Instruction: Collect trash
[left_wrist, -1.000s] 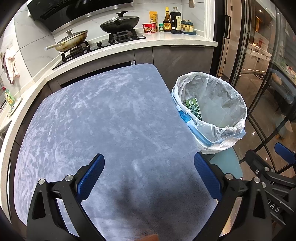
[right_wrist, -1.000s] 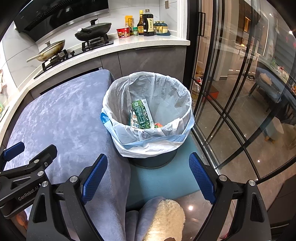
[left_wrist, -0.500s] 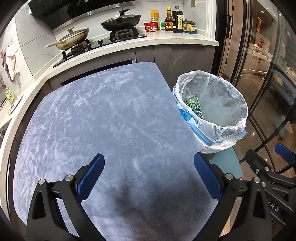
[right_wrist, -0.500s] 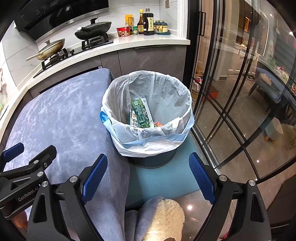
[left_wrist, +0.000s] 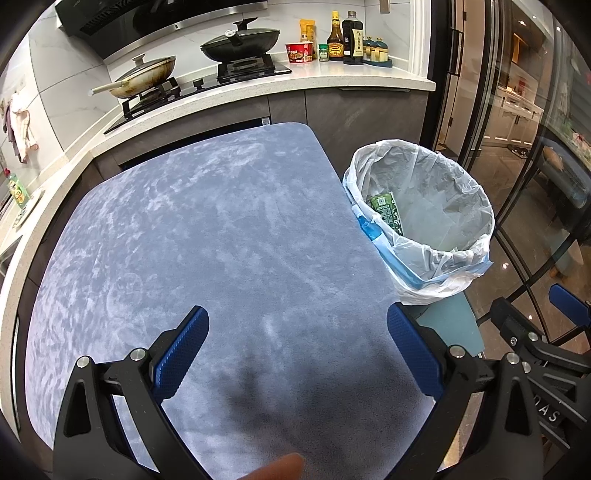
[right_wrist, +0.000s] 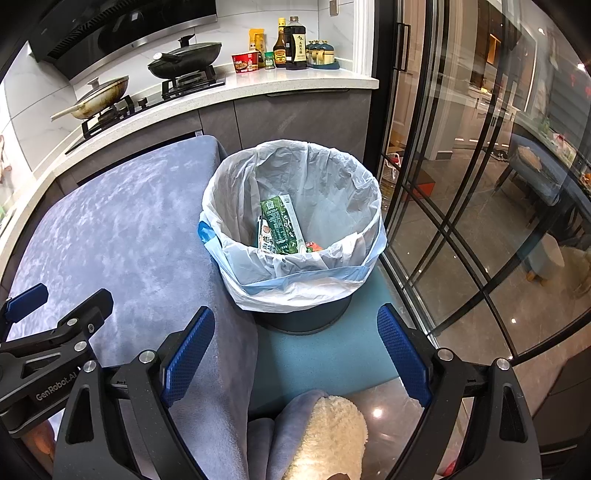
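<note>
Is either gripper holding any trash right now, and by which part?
Nothing is held. The left gripper and right gripper are both open and empty; the green carton lies in the bin.

Left claw (left_wrist: 297, 349) and right claw (right_wrist: 296, 349), side by side, both pointing forward and downward; each has its blue-padded fingers spread wide, gripping nothing.

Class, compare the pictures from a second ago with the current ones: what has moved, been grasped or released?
Nothing visibly changed. Both grippers, left and right, stay open and empty, the green carton lies in the lined trash bin, and the grey cloth remains bare.
</note>
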